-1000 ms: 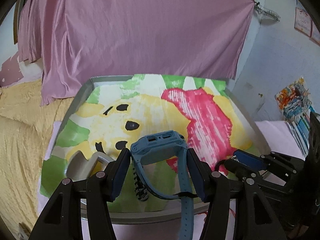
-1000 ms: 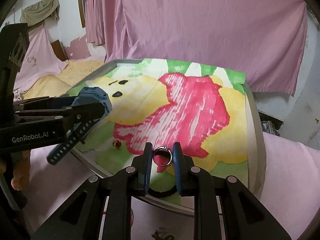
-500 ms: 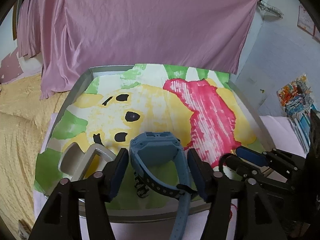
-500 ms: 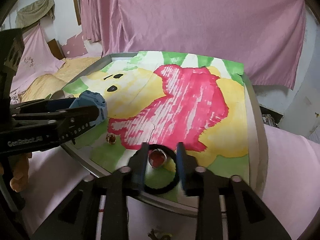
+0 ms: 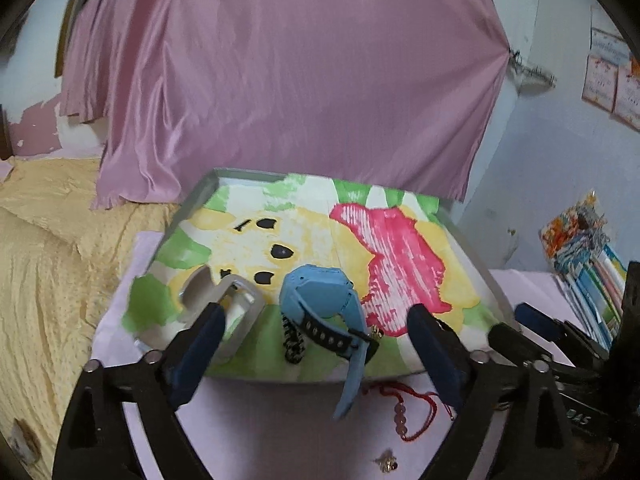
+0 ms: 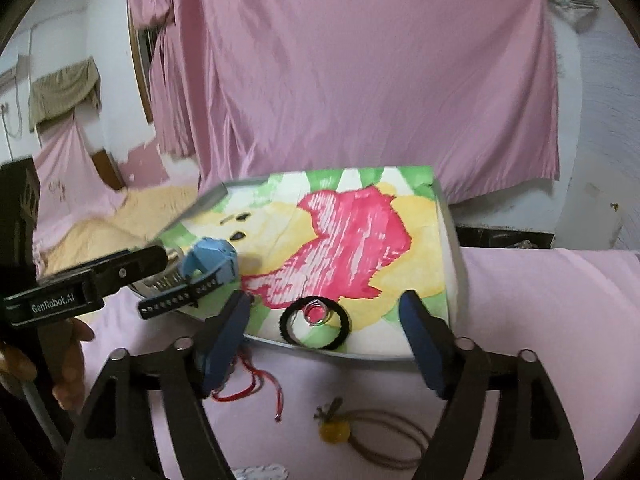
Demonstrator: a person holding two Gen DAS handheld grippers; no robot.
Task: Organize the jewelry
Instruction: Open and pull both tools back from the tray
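A blue watch [image 5: 316, 296] lies on the painted paper in the metal tray [image 5: 260, 378], its strap hanging over the front rim. My left gripper [image 5: 318, 344] is behind it with its jaws opening wide; the pads do not touch the watch. In the right wrist view a small ring with a red stone [image 6: 316, 314] rests inside a black band [image 6: 314, 326] near the tray's front rim [image 6: 360, 354]. My right gripper [image 6: 326, 336] sits just behind the rim, its jaws opening, with nothing gripped. The blue watch [image 6: 212, 260] and left gripper [image 6: 100, 280] show at the left.
A pale grey bangle [image 5: 224, 300] and a black-and-white braided piece [image 5: 294, 340] lie in the tray. On the pink cloth in front are a red string bracelet [image 5: 404, 412], a small gold earring [image 5: 386, 466] and a yellow pendant on a brown cord [image 6: 336, 430]. A hand [image 6: 68, 360] holds the left gripper.
The left jaws spread and let go of the blue watch, which now lies in the tray. The right jaws spread and left the ring inside the black band. Both grippers drew back.
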